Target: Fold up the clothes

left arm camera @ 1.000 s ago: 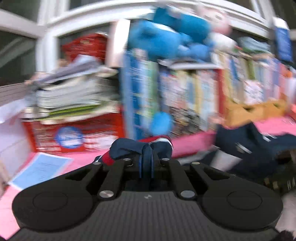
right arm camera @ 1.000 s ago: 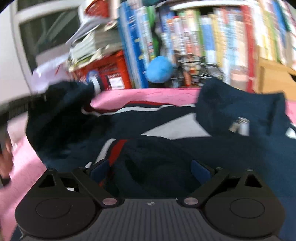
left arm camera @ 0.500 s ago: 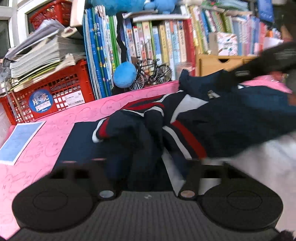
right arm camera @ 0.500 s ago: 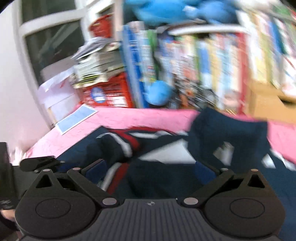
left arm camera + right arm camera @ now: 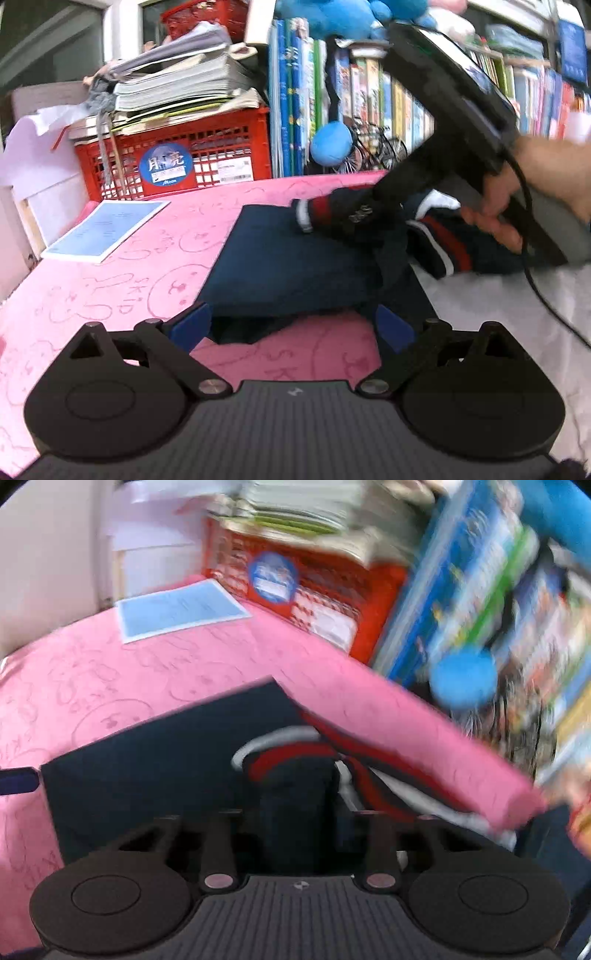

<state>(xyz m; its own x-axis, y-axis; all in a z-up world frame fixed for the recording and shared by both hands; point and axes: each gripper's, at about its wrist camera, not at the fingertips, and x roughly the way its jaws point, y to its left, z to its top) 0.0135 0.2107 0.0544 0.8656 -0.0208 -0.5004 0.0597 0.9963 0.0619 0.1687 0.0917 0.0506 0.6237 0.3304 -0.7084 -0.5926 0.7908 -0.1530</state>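
A navy jacket (image 5: pixel 288 258) with red and white stripes lies on the pink table cover (image 5: pixel 129 266). My left gripper (image 5: pixel 293 325) is open and empty at the jacket's near edge. The right gripper shows in the left wrist view (image 5: pixel 354 218), held by a hand, shut on the jacket's striped sleeve cuff (image 5: pixel 314 214) over the folded body. In the blurred right wrist view, my right gripper (image 5: pixel 299 834) is closed on the navy sleeve (image 5: pixel 295 805), with the red and white cuff just ahead.
A red crate (image 5: pixel 177 158) with stacked papers stands at the back left. A row of books (image 5: pixel 295 110) and a blue ball (image 5: pixel 330 144) line the back. A blue sheet (image 5: pixel 107 229) lies on the left.
My left gripper let go of the sleeve, opened and drew back to the jacket's near edge. My right gripper closed on the sleeve and swung left over the jacket.
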